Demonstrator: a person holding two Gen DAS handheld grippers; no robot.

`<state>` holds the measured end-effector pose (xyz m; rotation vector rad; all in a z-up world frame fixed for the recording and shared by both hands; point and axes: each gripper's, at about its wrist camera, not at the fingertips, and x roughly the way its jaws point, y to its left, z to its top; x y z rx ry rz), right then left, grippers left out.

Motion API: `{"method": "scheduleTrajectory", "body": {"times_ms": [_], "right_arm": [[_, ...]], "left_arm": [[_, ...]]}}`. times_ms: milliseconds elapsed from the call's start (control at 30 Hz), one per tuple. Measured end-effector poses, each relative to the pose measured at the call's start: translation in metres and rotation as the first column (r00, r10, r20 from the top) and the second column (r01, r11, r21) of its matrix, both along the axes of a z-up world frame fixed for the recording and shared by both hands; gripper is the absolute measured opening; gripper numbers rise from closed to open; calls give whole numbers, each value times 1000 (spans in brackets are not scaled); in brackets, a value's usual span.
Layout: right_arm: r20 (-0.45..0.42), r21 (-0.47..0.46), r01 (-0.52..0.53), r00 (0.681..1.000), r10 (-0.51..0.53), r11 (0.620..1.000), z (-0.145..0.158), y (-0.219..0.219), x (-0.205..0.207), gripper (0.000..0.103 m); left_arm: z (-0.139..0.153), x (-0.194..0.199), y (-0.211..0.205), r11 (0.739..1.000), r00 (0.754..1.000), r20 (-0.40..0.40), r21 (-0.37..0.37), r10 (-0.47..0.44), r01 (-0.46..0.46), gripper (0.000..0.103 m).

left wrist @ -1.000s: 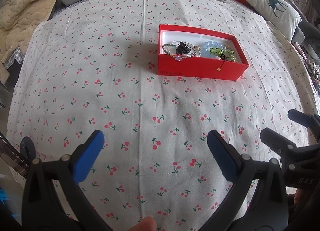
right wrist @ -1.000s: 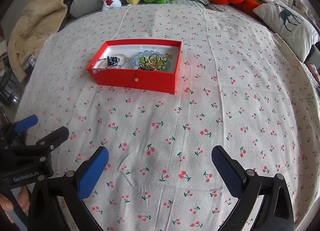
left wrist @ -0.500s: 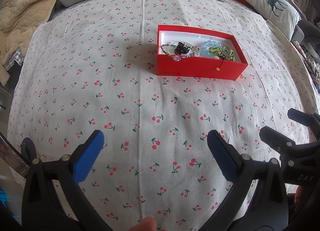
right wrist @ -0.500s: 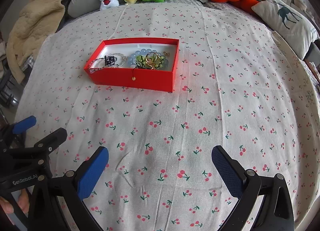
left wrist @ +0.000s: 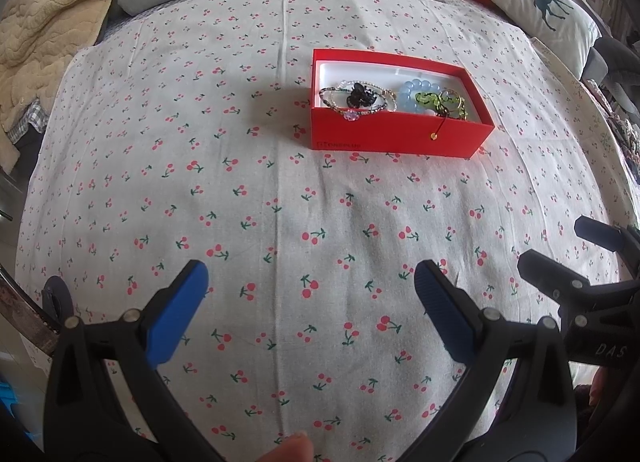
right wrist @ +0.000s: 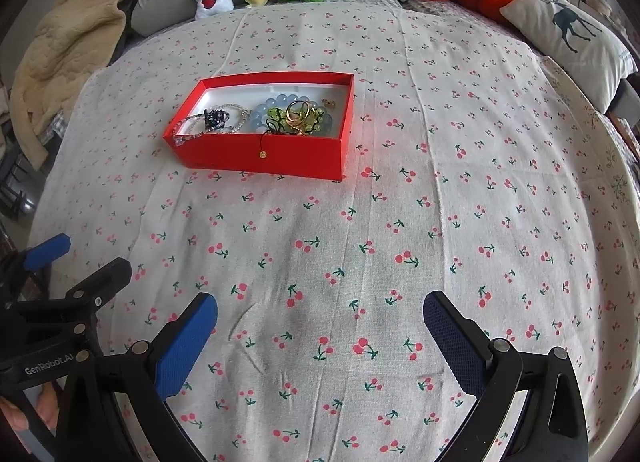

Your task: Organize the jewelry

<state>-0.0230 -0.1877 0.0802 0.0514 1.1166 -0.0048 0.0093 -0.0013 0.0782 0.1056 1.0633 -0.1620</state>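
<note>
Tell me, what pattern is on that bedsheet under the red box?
Small red cherries with green stems on the white bedsheet, clearest in the right wrist view.

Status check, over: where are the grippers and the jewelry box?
Left gripper open, empty. Right gripper open, empty. Red box ahead on the bedspread, jewelry piled inside, one strand hanging over its front wall. Nothing between grippers and box.

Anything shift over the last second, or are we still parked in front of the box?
Only a slight camera drift: the red box sits a touch higher in both views. Nothing taken or released. Left gripper and right gripper stay open and empty over the cherry-print cloth; the jewelry lies unchanged in the box.
</note>
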Motion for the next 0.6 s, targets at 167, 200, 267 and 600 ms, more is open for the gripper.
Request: {"method": "scheduleTrajectory", "body": {"times_ms": [167,200,267,600], "right_arm": [[0,0,6,1000,-6,1000,0,-1,0,103],[-1,0,8,1000,-8,1000,0,-1,0,103],[-2,1,10,1000,-10,1000,0,-2,0,103],[-8,-6,49,999,-49,999,-16,-5,4,103]], "left_arm": [[-1,0,-2,1000,1000,-7,6,-9,9,102],[-1,0,-2,1000,1000,-8,7,-11,11,102],[-2,1,-3,1000,1000,-9,11,-17,17,102],[-16,7,-6,999,1000,9,34,-21,21,102]]}}
